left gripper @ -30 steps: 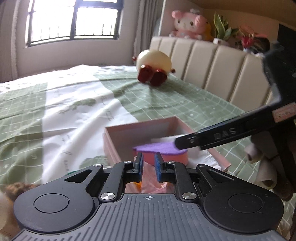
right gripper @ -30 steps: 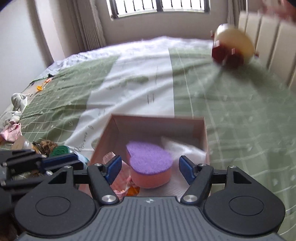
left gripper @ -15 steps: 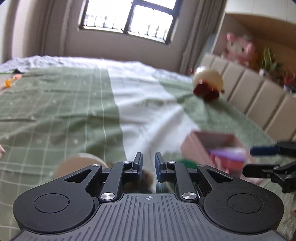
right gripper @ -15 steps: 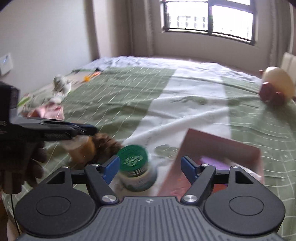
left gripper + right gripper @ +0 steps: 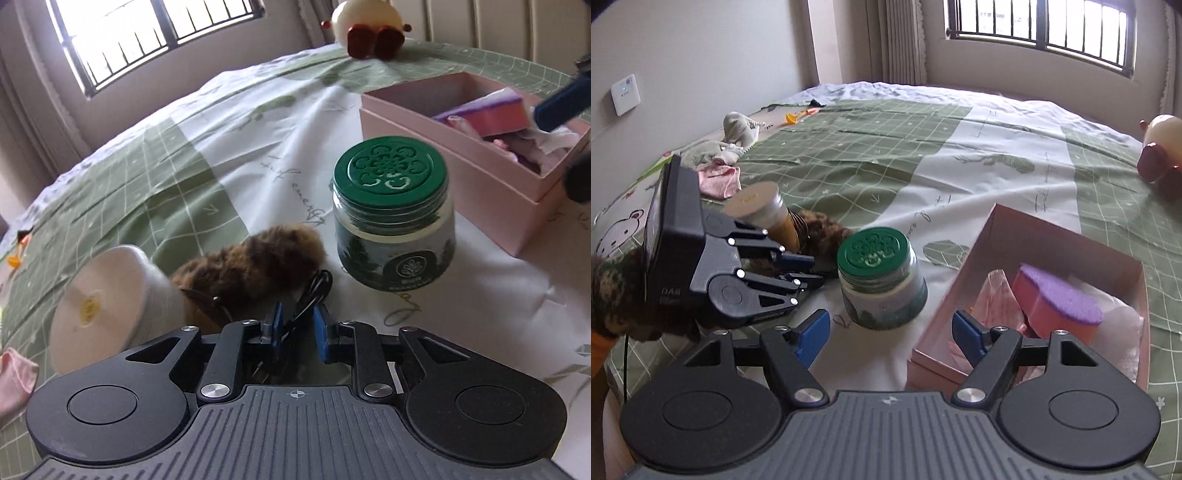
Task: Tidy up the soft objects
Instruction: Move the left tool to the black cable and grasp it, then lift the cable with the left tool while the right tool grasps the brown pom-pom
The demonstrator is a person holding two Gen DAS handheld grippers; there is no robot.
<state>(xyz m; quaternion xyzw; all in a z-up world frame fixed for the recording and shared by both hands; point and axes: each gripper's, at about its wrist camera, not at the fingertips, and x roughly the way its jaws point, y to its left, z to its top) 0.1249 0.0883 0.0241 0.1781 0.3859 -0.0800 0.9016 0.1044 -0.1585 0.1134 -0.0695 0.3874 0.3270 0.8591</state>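
On a bed (image 5: 1004,140) spread with green-checked and white bedding: left tool (image 5: 297,334) low over the sheet, blue pads nearly together around a black cord loop (image 5: 314,291) at the end of a brown furry toy (image 5: 255,262); whether the pads actually pinch the cord, impossible to tell. Just left of the toy, a pale jar (image 5: 107,291) on its side. Just right of the toy, upright, a green-lidded jar (image 5: 879,277). Right tool (image 5: 888,334) wide open and empty, above the gap between that jar and a pink box (image 5: 1067,243). Inside the box, a pink sponge with a purple top (image 5: 1060,306) among pale cloths (image 5: 997,299). Far off near the headboard, a cream and dark red plush (image 5: 367,24); toward the wall, grey soft toys (image 5: 720,144) and a pink cloth (image 5: 718,181).
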